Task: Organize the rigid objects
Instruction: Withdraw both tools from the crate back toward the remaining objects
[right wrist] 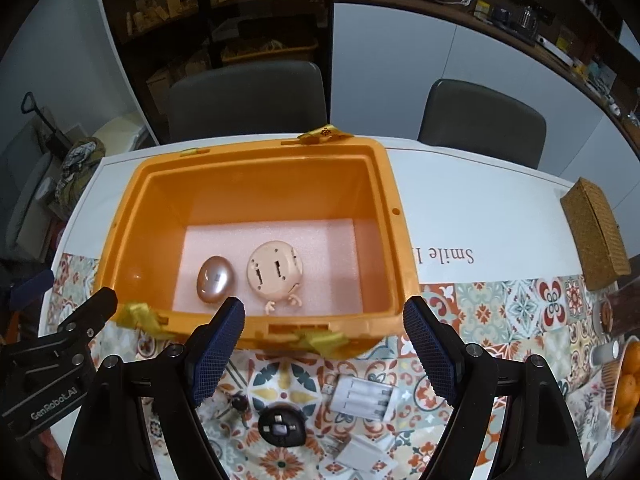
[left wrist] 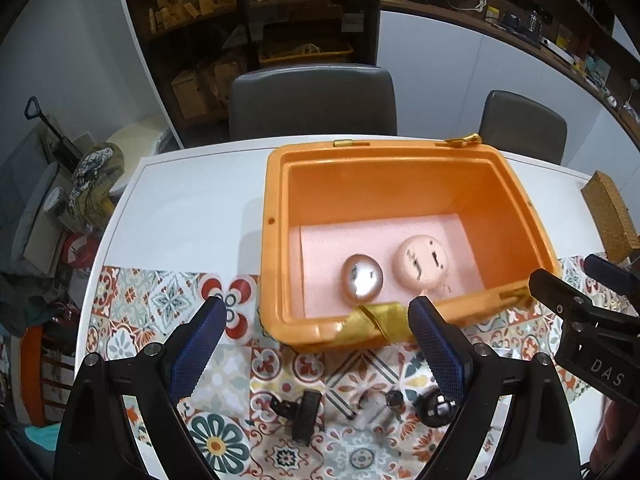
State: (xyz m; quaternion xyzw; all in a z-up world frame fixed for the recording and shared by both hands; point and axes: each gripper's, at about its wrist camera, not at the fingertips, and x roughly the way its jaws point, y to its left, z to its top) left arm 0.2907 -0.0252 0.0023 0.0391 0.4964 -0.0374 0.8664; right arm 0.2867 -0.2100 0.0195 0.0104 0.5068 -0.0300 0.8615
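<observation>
Orange bin point(right wrist: 394, 216) stands mid-counter, toward the far edge, already holding a shiny egg-shaped case point(right wrist: 215, 280) and a round pink device point(right wrist: 274, 274) lying apart on its foam floor; left hand-held gripper point(left wrist: 316, 328) and right hand-held gripper point(right wrist: 324, 328) both hover wide and empty over the near edge; I judge the next pick comes from there: black round gadget point(right wrist: 280, 426), white battery box point(right wrist: 362, 400), keys point(left wrist: 394, 400); the small parts blur, partly hidden behind the fingers.

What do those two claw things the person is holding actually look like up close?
Both are matte black plastic frames with silver screws. The left gripper and right gripper each have two jaws faced with dark blue, ridged, textured pads. White lettering is printed on their sides: GenRobot.AI on the left, DAS on the right.
</observation>
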